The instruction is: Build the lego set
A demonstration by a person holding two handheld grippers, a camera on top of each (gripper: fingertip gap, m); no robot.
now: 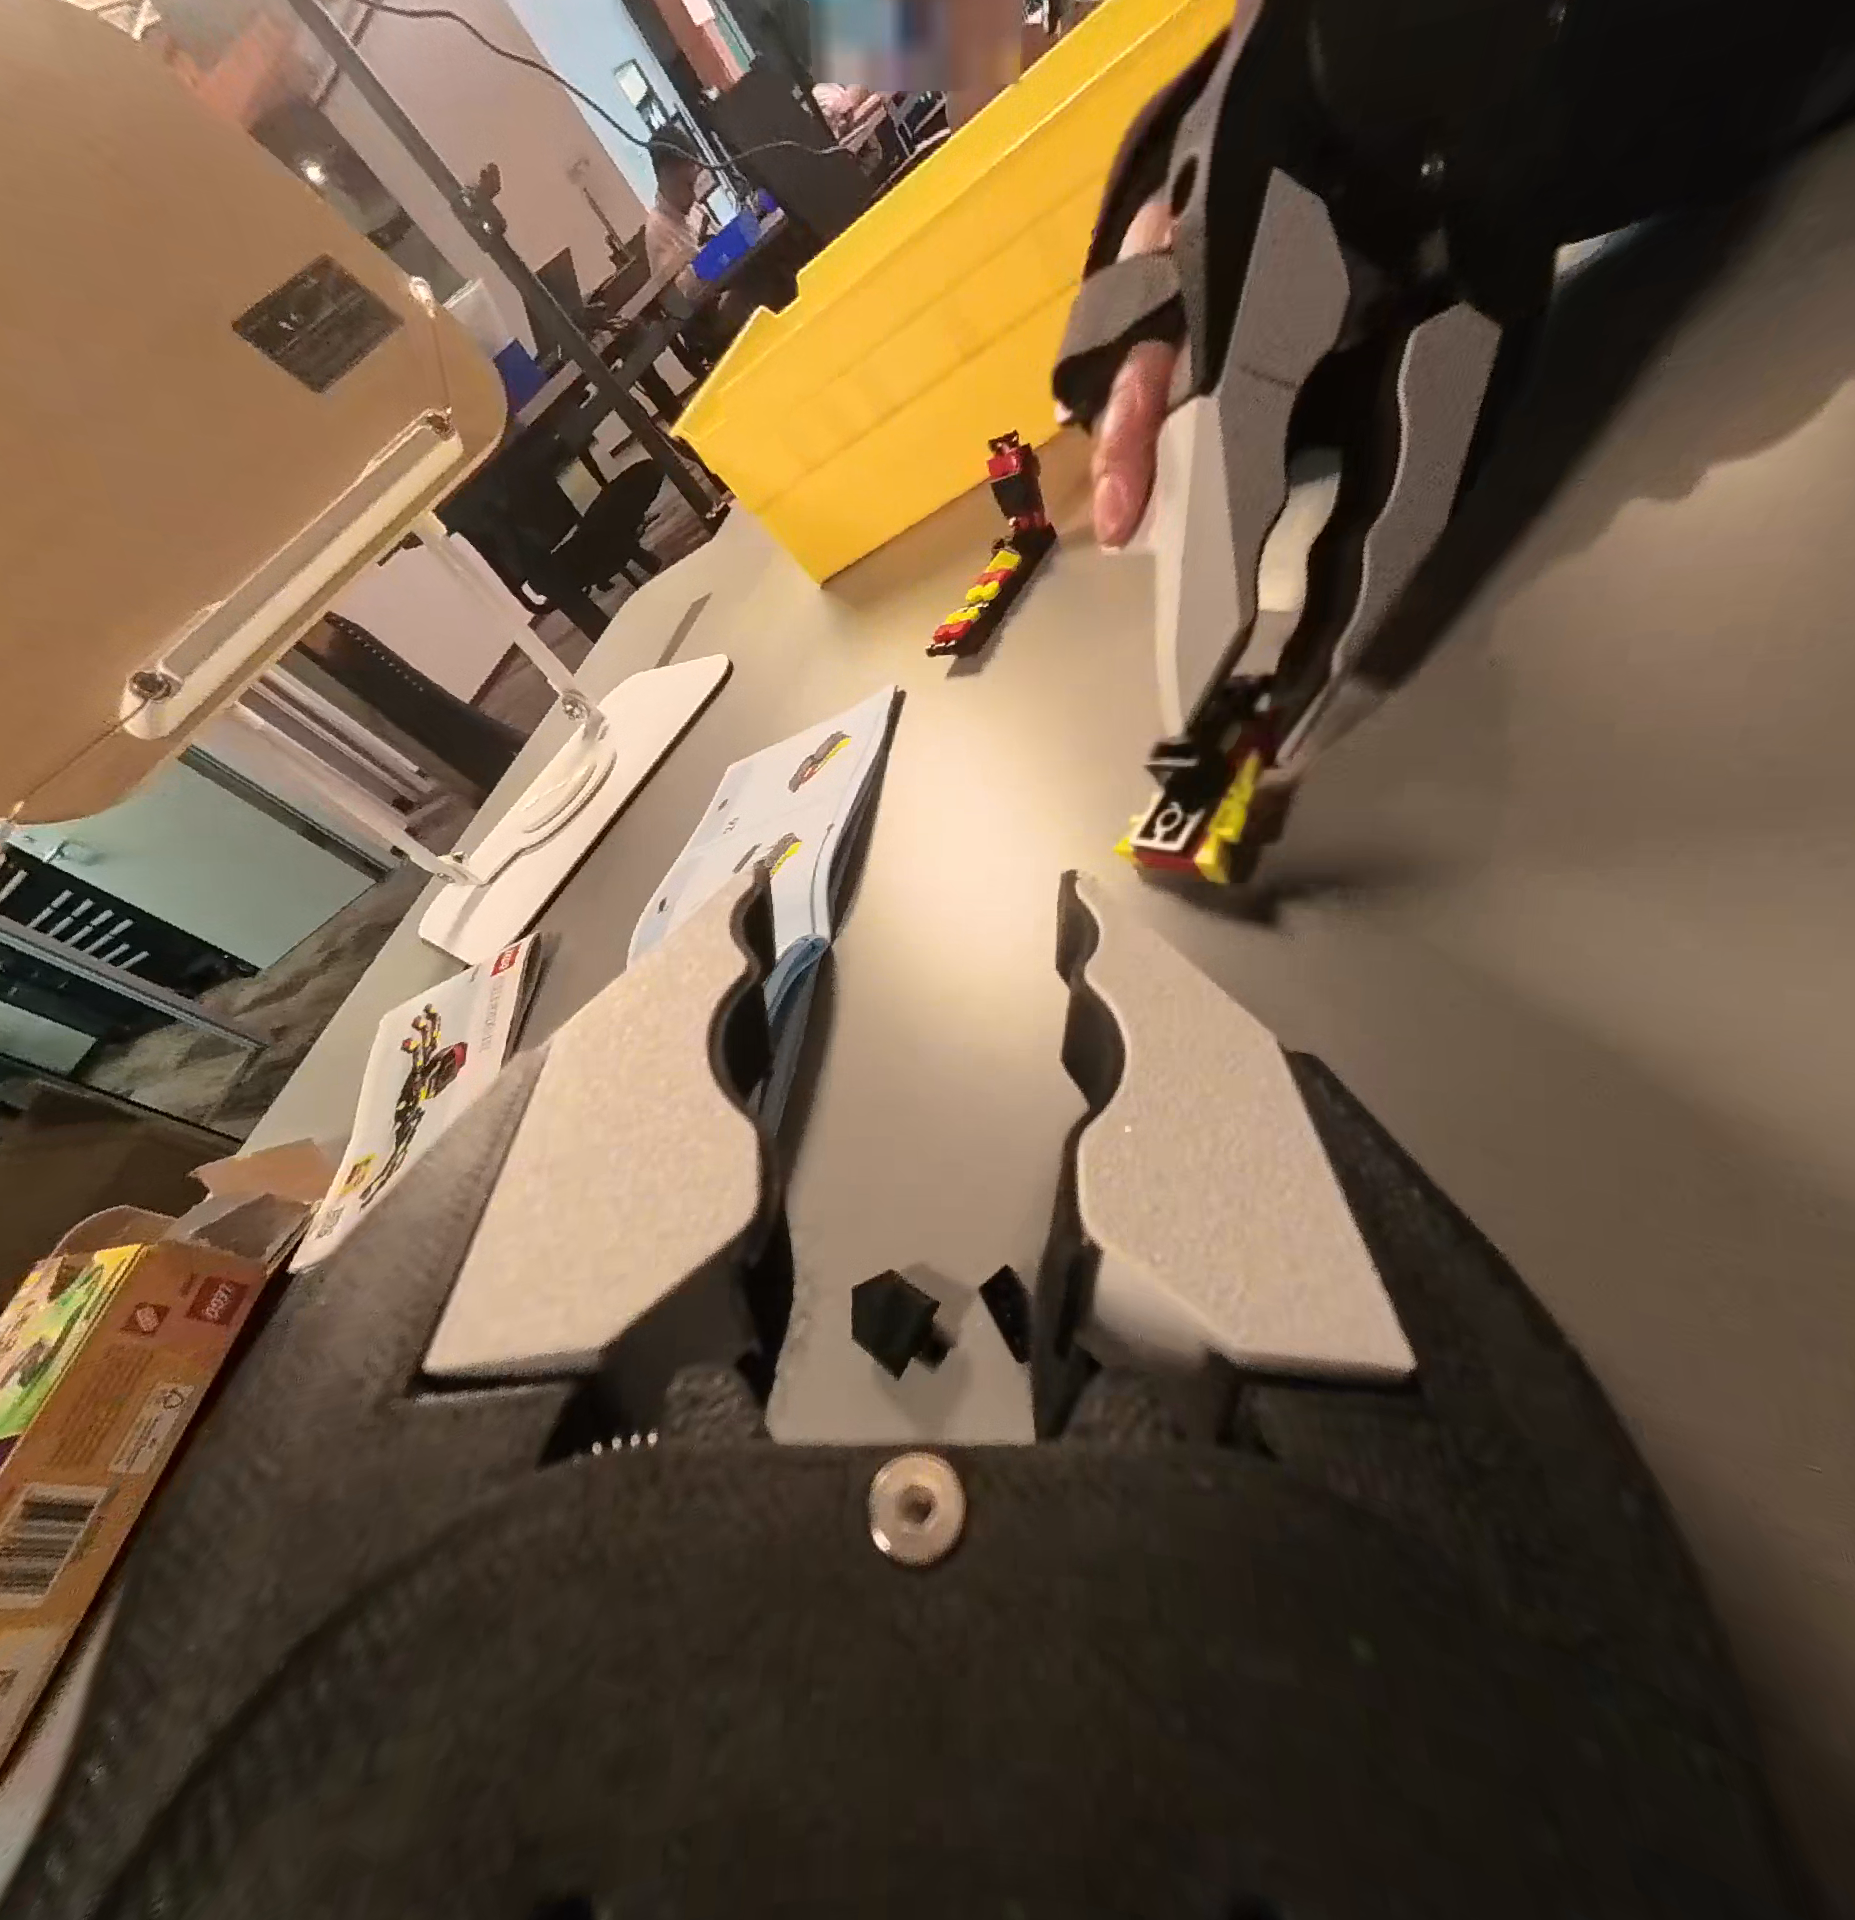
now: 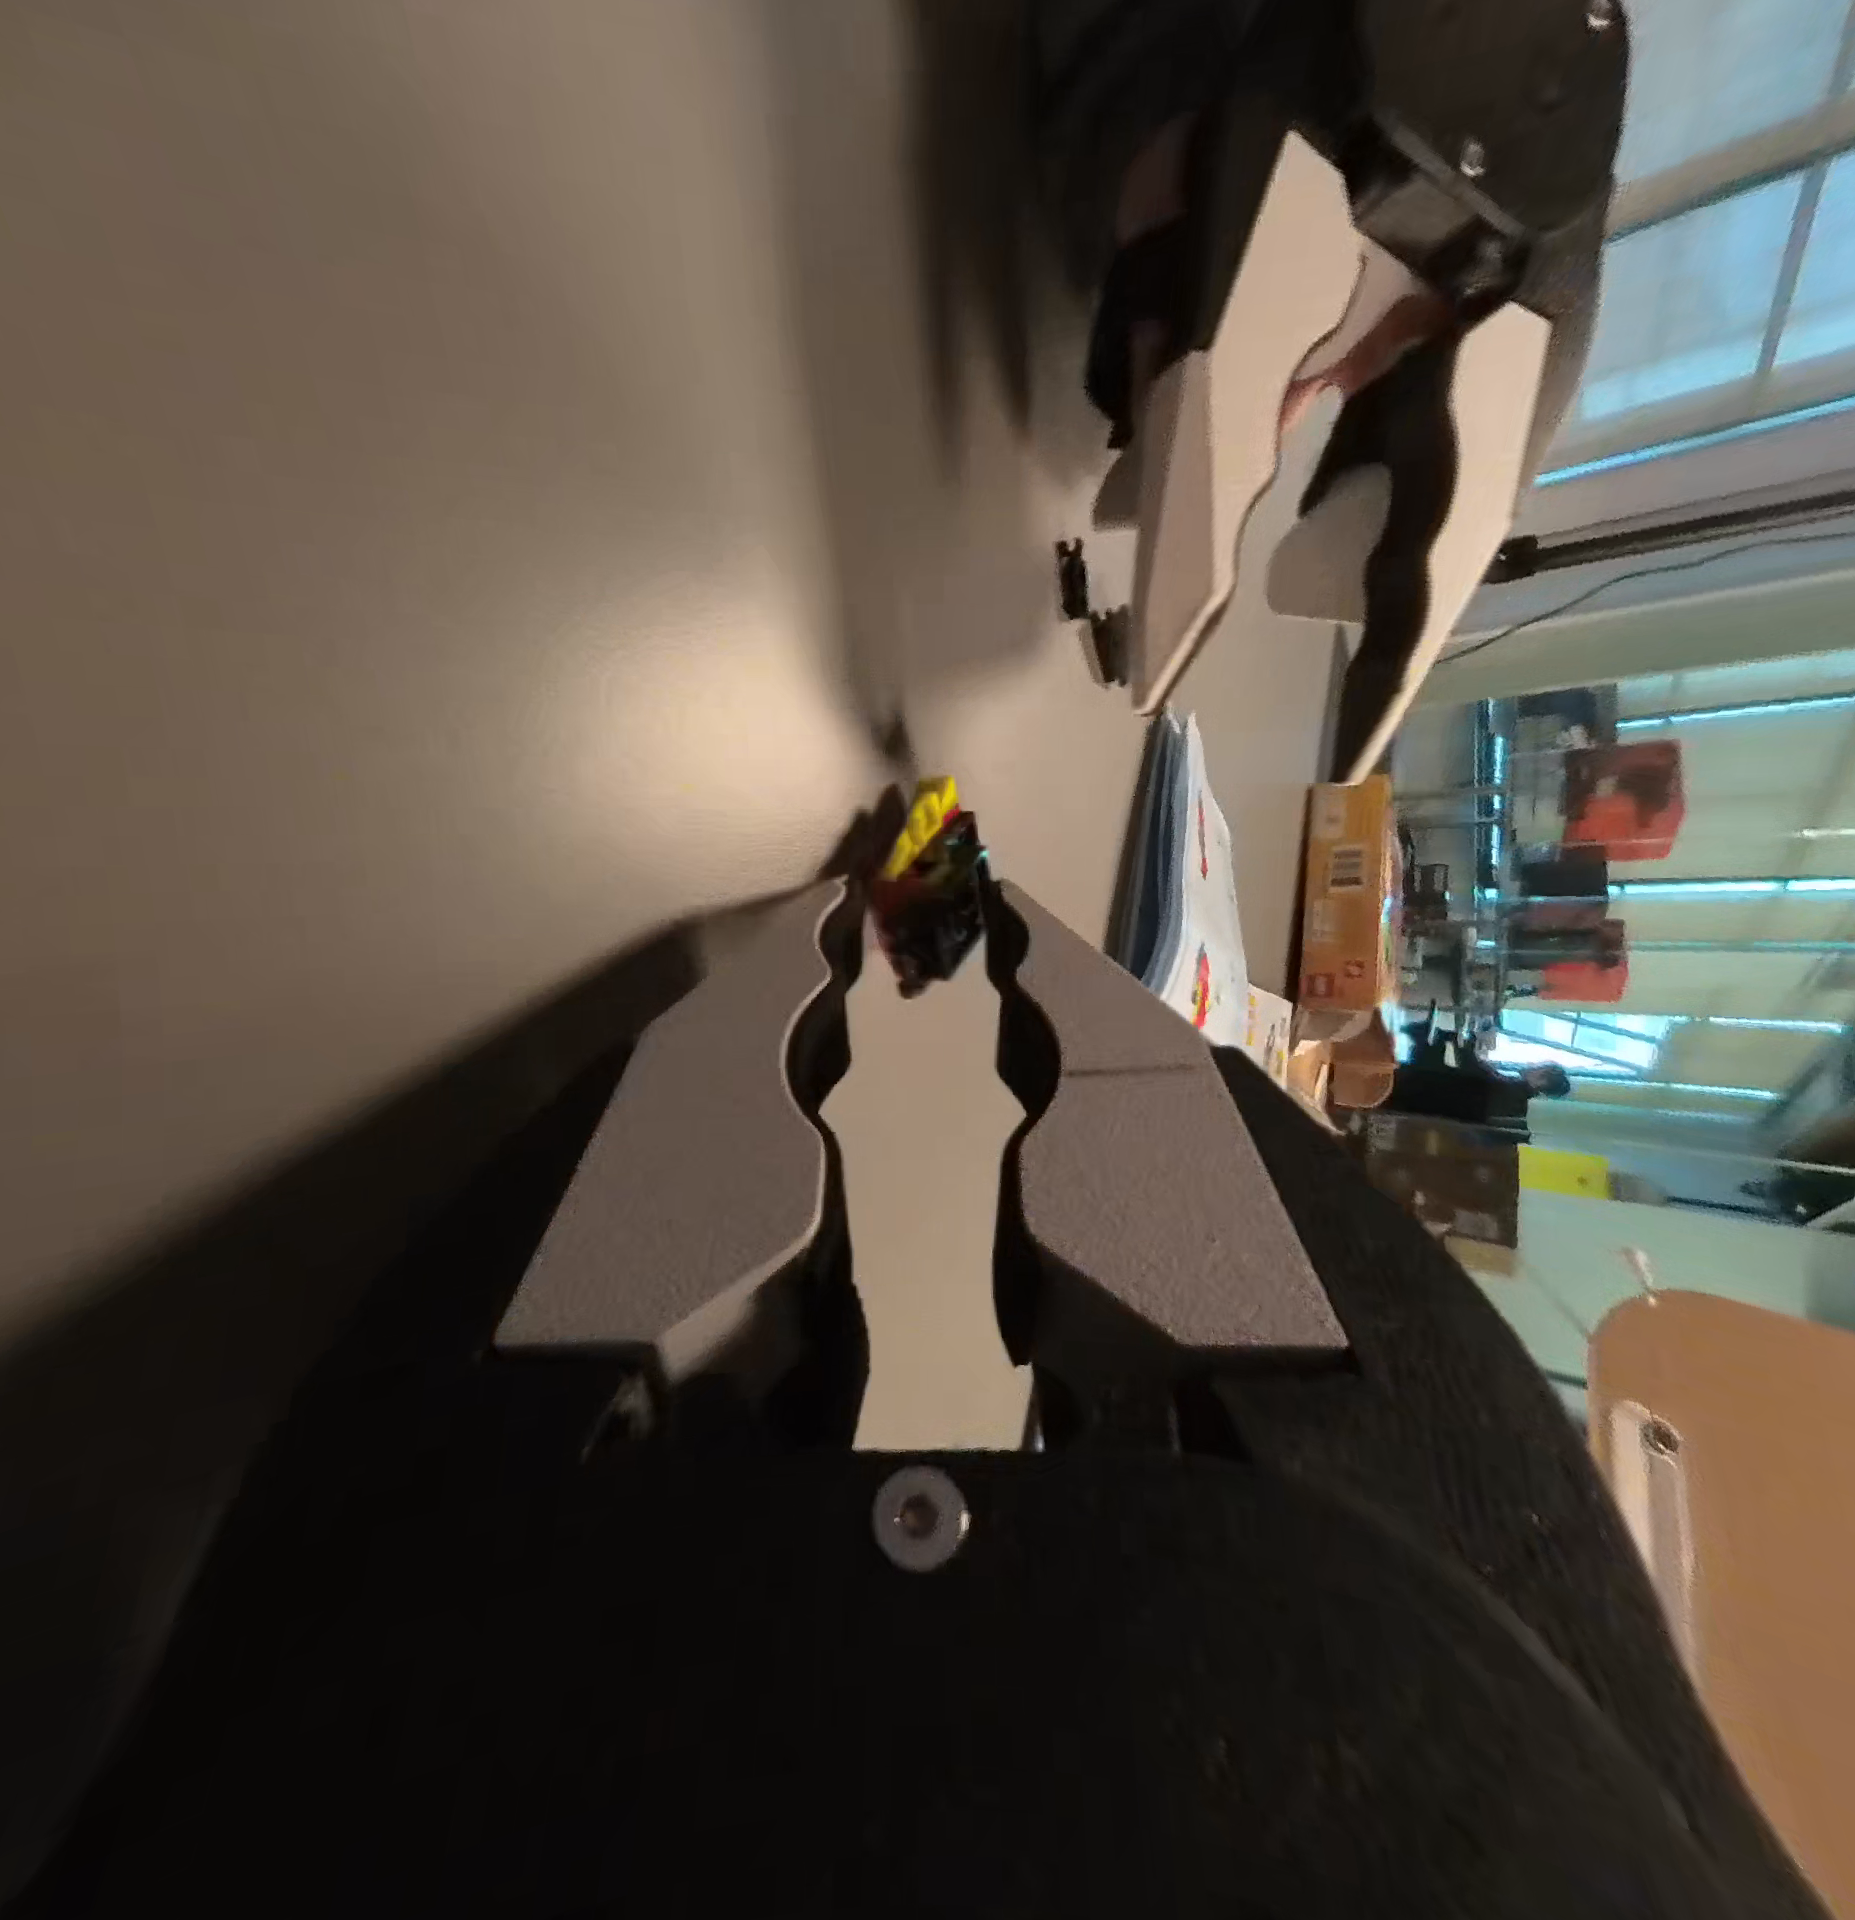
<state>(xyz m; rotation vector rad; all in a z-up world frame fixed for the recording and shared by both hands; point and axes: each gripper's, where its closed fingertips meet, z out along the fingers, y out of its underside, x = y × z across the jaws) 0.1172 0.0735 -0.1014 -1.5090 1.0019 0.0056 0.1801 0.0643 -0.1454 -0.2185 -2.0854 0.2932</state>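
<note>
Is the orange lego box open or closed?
Open. The orange box at the table's edge has its cardboard end flaps sticking outward. What's inside cannot be told.

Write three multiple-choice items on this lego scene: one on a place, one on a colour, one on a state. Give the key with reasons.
1. Where do the two small black pieces lie?
A. between the left claw's fingers, on the table
B. in the bin
C. on the open booklet

2. What colour is the bin?
A. blue
B. yellow
C. green

3. What is the right claw doing?
A. hanging open, holding nothing
B. gripping the small lego build
C. gripping a booklet

Key: A, they show on the table between its fingers; B, its walls are yellow; B, the fingertips close on the build.
</note>
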